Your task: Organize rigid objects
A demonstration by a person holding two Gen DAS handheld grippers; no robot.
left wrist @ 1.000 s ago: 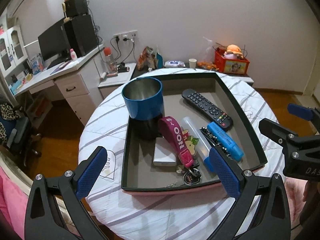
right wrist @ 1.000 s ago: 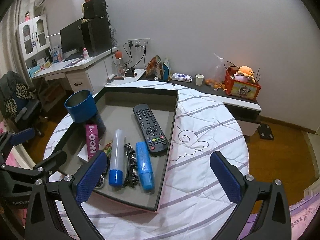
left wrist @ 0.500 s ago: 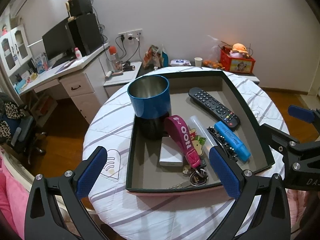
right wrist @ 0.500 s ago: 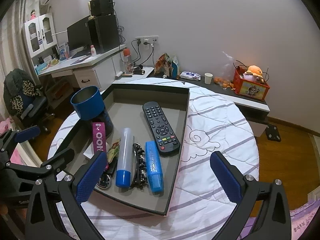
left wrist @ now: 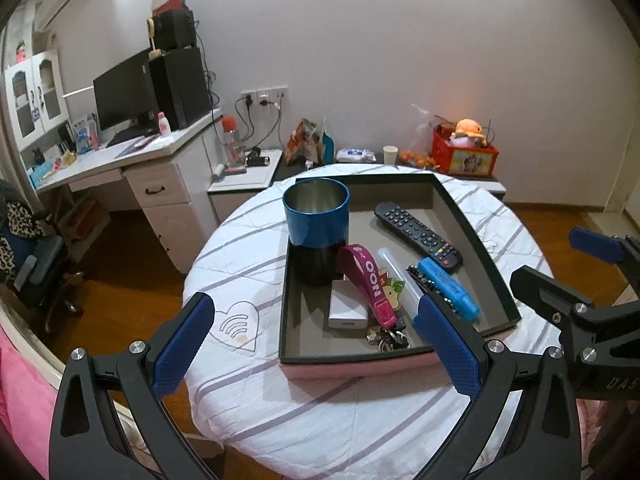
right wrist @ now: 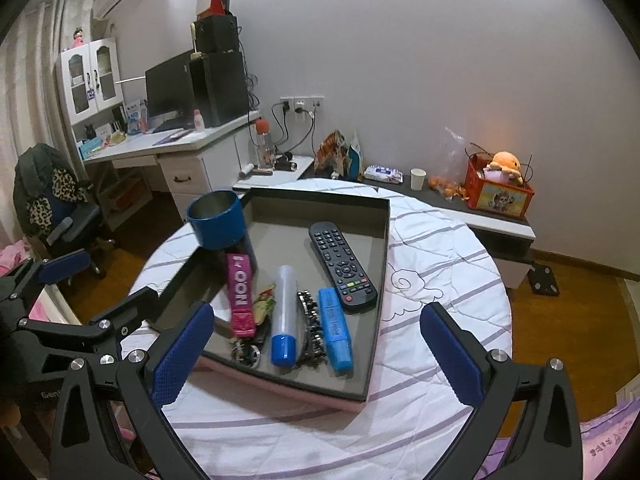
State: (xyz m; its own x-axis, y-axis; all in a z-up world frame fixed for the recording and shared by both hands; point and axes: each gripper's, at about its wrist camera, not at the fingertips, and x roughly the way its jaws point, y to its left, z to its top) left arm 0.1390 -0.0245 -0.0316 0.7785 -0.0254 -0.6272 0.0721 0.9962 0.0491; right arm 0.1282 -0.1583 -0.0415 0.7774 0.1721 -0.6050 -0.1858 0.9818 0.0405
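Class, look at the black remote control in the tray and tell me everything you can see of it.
The remote control is a long, slim black bar, plastic by its look, lying flat and face up on the grey floor of the tray. Rows of dark buttons cover it, with small coloured ones near its near end. It lies diagonally, beside the blue highlighter. Neither gripper touches it.

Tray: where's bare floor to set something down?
Bare tray floor: the far end beyond the remote and right of the cup; also the near-left corner beside the white box. Crowded: the near half, strap through highlighter.
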